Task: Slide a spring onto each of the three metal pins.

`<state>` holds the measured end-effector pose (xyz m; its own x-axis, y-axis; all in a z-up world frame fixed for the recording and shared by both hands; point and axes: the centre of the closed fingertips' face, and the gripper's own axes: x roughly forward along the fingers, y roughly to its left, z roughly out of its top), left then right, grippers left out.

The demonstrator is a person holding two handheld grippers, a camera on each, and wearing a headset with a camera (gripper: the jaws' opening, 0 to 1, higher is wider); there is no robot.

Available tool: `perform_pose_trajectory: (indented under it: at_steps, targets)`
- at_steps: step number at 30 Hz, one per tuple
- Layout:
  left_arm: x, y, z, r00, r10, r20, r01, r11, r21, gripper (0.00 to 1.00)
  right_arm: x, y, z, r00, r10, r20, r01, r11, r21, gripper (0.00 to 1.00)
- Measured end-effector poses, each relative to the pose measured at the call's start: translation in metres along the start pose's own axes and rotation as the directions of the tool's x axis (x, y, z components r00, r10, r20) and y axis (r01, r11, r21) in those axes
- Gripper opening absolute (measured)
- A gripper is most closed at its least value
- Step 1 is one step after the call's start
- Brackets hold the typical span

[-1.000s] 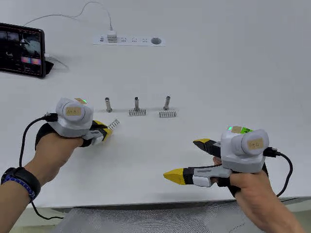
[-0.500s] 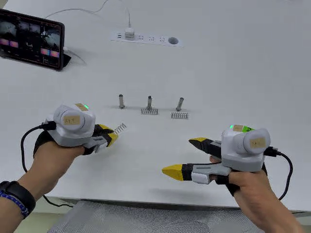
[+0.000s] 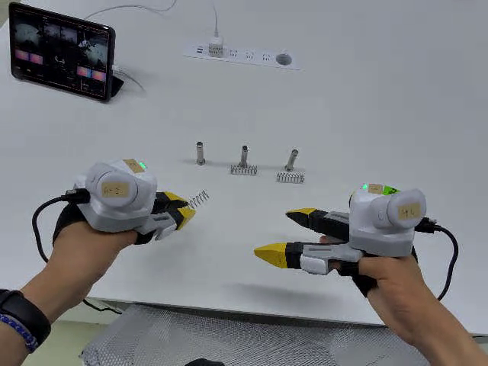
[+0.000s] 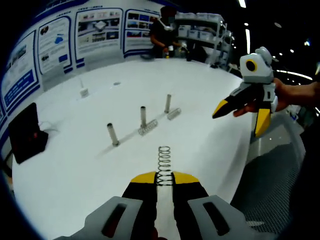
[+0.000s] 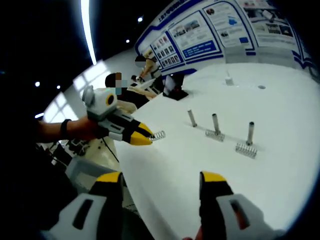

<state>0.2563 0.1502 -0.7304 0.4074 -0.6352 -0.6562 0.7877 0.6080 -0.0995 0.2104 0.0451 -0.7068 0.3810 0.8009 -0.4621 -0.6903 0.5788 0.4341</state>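
At a white surface (image 3: 366, 107), the left gripper (image 3: 181, 216) has its yellow-tipped fingers closed on one end of a spring (image 3: 199, 200), and the coil juts out past the tips, short of a row of three upright metal pins. The left pin (image 3: 200, 152) stands alone, a second spring (image 3: 244, 170) lies at the foot of the middle pin (image 3: 244, 155), and a third spring (image 3: 290, 178) lies at the foot of the right pin (image 3: 292, 159). The right gripper (image 3: 278, 233) hovers nearer the person, its fingers spread wide and holding nothing.
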Motion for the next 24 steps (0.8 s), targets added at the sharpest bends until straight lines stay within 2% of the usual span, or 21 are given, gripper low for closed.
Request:
perform_pose_trajectory:
  at_steps: [7,13,17,24]
  targets:
    - [0.0,-0.019,0.01,0.9983,-0.052,0.027,0.051,0.998,0.019,0.1,0.007,0.008,0.006,0.9994,0.032,0.011,-0.032,0.999,0.012,0.59]
    - [-0.001,-0.032,0.013,0.9964,-0.078,0.033,0.077,0.996,0.038,0.1,0.012,0.014,0.014,0.9968,0.07,0.038,-0.072,0.996,0.043,0.54]
    - [-0.003,-0.043,0.013,0.9953,-0.094,0.022,0.093,0.993,0.066,0.1,0.015,0.019,0.023,0.9911,0.107,0.08,-0.115,0.988,0.107,0.49]
    - [-0.007,-0.055,0.019,0.992,-0.124,0.027,0.12,0.988,0.1,0.1,0.023,0.025,0.026,0.9846,0.141,0.103,-0.155,0.977,0.143,0.42]
